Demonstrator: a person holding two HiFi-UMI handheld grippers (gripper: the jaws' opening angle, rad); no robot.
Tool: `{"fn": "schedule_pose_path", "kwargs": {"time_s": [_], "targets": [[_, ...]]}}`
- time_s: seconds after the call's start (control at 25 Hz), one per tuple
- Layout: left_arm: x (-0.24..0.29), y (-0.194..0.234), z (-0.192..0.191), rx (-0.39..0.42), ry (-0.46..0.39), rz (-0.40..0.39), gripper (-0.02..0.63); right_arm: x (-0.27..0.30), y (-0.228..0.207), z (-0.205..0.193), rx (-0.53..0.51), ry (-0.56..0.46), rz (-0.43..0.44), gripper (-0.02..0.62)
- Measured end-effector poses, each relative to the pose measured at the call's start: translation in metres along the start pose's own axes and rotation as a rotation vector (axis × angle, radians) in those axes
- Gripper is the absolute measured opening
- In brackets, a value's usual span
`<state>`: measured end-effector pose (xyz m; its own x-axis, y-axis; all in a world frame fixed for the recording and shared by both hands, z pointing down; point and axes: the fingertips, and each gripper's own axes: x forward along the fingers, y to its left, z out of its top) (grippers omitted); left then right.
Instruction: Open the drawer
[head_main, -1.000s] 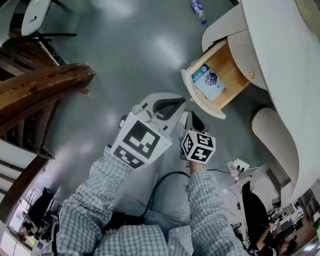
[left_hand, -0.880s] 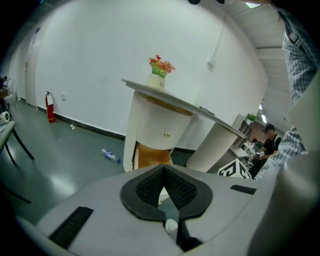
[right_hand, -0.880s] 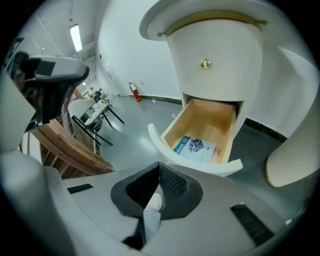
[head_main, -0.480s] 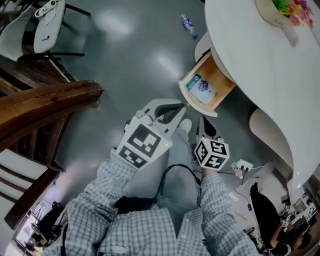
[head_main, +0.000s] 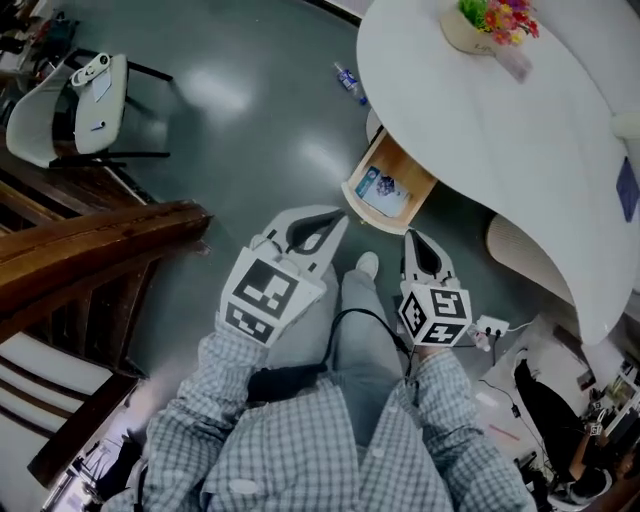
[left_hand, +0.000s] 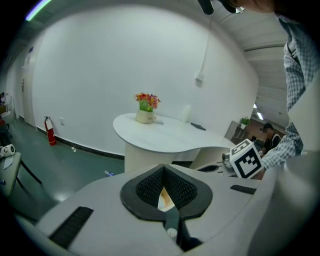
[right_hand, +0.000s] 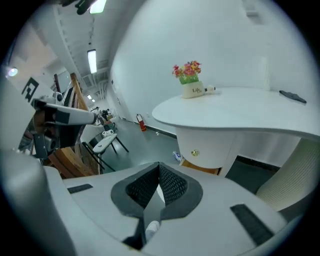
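The wooden drawer (head_main: 400, 178) stands pulled out from under the white round table (head_main: 520, 150), with a blue-and-white packet (head_main: 381, 188) lying in it. My left gripper (head_main: 338, 216) hangs in the air short of the drawer's front, jaws shut and empty. The right gripper (head_main: 414, 238) is beside it, just below the drawer's right corner, also shut on nothing. In the right gripper view the jaws (right_hand: 159, 165) meet in front of the table's base, where a brass knob (right_hand: 194, 152) and a strip of the drawer (right_hand: 200, 168) show. The left gripper (left_hand: 163, 167) points toward the table.
A flower pot (head_main: 482, 22) stands on the table. A plastic bottle (head_main: 348, 80) lies on the grey floor behind the drawer. A white chair (head_main: 72, 98) and dark wooden rails (head_main: 90, 250) are at left. A cream seat (head_main: 525, 252) and a power strip (head_main: 485, 328) sit at right.
Both grippers have risen, still shut, and the head view has pulled back: the open drawer looks smaller and farther off, and the table top with the flowers has come into view.
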<state>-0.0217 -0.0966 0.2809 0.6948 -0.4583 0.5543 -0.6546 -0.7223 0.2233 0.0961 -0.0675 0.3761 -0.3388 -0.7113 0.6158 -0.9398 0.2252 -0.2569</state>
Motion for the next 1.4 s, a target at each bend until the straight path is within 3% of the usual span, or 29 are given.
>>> {"fn": "schedule_pose_path", "kwargs": {"time_s": [0.24, 0.56, 0.96, 1.4], "targets": [[-0.021, -0.016, 0.032, 0.019, -0.035, 0.006, 0.005, -0.052, -0.017, 0.045, -0.005, -0.103, -0.05, 0.009], [-0.029, -0.033, 0.073, 0.037, -0.101, -0.002, 0.005, -0.102, -0.009, 0.091, -0.131, -0.183, -0.059, 0.009], [-0.039, -0.042, 0.093, 0.073, -0.075, -0.002, 0.005, -0.129, -0.004, 0.138, -0.19, -0.27, -0.07, 0.009], [-0.048, -0.04, 0.102, 0.096, -0.066, -0.015, 0.005, -0.134, -0.004, 0.144, -0.162, -0.285, -0.07, 0.009]]}}
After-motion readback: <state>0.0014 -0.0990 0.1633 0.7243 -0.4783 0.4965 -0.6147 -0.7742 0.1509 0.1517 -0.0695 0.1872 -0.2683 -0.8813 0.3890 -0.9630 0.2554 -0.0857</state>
